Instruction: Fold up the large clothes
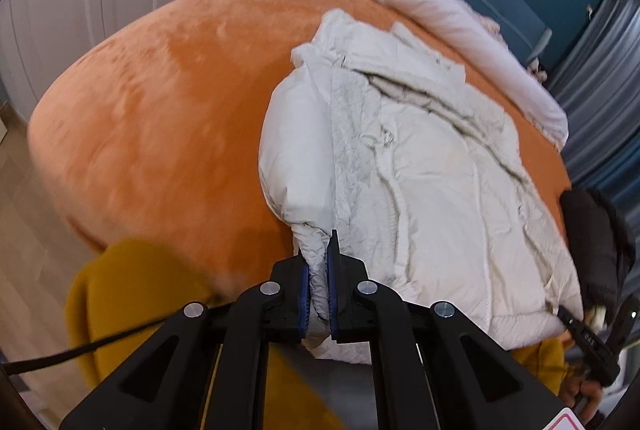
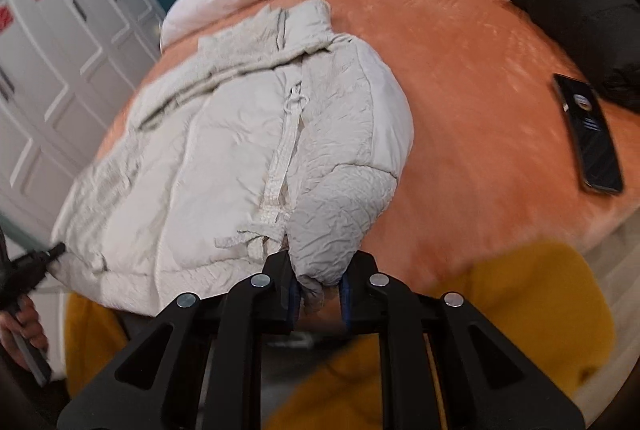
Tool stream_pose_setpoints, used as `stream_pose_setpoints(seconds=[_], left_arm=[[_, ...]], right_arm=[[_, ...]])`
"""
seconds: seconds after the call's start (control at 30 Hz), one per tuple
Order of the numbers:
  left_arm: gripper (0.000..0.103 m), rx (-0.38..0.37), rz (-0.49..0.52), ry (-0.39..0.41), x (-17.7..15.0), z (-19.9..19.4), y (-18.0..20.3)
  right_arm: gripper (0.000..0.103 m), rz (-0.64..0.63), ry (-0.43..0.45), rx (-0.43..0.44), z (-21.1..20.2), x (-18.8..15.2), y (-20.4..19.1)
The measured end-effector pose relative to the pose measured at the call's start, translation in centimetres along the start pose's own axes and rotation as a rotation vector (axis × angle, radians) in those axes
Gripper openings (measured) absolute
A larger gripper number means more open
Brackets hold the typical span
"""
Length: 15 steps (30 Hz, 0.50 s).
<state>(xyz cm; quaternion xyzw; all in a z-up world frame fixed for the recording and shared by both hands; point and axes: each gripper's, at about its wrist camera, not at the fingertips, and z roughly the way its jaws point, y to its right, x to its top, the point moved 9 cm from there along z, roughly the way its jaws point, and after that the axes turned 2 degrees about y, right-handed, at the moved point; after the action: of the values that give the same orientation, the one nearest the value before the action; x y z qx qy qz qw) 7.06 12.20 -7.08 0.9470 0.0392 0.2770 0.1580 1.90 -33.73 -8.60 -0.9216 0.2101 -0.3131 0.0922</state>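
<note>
Jacket [image 1: 420,157], pale and puffy, is lying on the orange bed [image 1: 160,101] near its front edge, sleeves seemingly already folded in over the body, so the bottom-to-top fold looks to be what is left. Left gripper [image 1: 319,294] is pinching the hem corner tight between its pads; right gripper [image 2: 319,296] is clamping a thicker bunch at the other corner. Both are pointing steeply downward over the bed edge.
</note>
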Motion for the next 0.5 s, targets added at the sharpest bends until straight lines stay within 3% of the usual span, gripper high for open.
stream_pose_setpoints(seconds=[0.27,0.4,0.5], left_arm=[[0.004,0.034,0.069,-0.106,-6.9,-4.4,-0.9],[0.004,0.013,0.082,-0.061,-5.8,-6.3,0.2],[0.004,-0.029,0.072,0.026,-2.9,-7.5,1.7]], right_arm=[[0.014,-0.123,-0.099,-0.063,-3.9,-6.4,0.4],[0.014,-0.129,-0.071,-0.053,-5.1,-5.6,0.0],[0.014,-0.123,0.022,-0.027,-6.4,-2.1,-0.9]])
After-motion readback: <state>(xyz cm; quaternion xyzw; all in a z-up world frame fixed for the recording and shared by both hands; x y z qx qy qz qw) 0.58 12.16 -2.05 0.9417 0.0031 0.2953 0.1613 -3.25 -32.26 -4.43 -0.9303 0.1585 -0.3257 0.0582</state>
